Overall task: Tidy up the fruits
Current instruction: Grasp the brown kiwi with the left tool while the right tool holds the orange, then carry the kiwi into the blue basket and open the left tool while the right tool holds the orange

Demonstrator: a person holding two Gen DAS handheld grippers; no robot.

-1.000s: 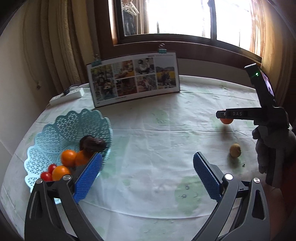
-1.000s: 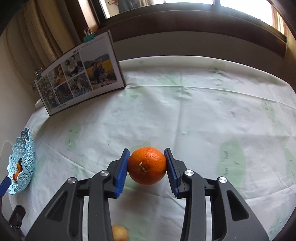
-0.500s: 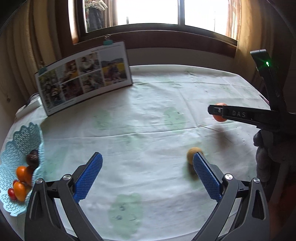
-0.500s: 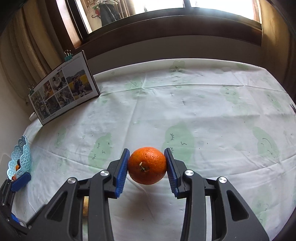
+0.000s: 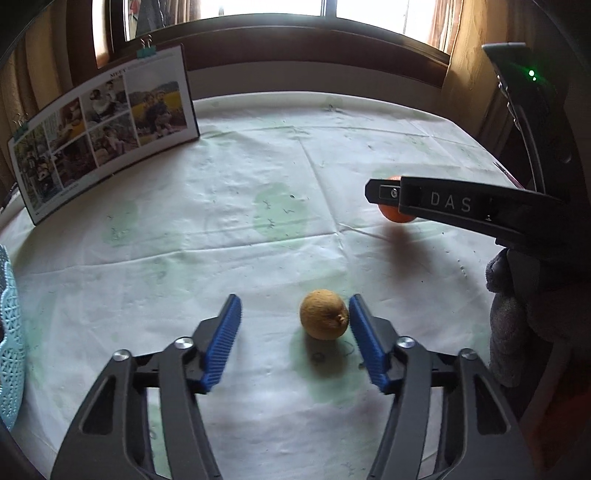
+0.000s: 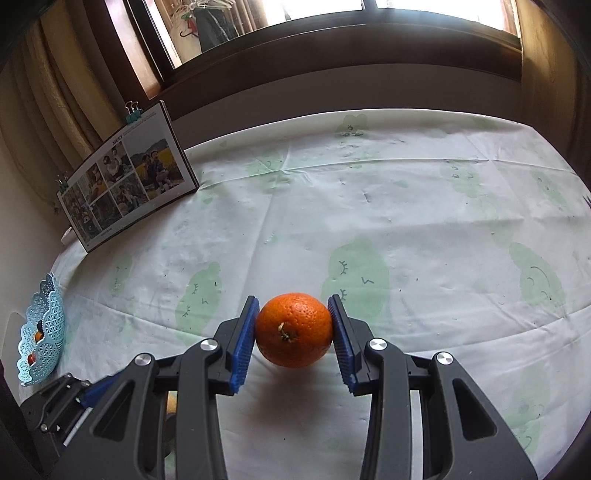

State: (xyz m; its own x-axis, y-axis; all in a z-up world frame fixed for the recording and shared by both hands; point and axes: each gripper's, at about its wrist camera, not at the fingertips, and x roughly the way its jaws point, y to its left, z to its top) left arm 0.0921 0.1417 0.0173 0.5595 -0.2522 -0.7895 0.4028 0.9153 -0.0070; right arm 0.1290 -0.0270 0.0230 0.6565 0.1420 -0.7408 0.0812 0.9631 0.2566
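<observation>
Gripping the orange (image 6: 294, 329) between both blue pads, the right gripper (image 6: 294, 332) held it clear of the tablecloth (image 6: 406, 206). Left gripper (image 5: 294, 339) sat spread wide around the tan fruit (image 5: 324, 314), right pad just beside it, left pad apart. Basket (image 6: 40, 332) stood well left of the orange.

Definitely somebody's home: cartoon-print tablecloth (image 6: 369, 206) over a round table, family photo collage (image 5: 99, 129) propped on it, curtained window (image 6: 258, 14) behind.
</observation>
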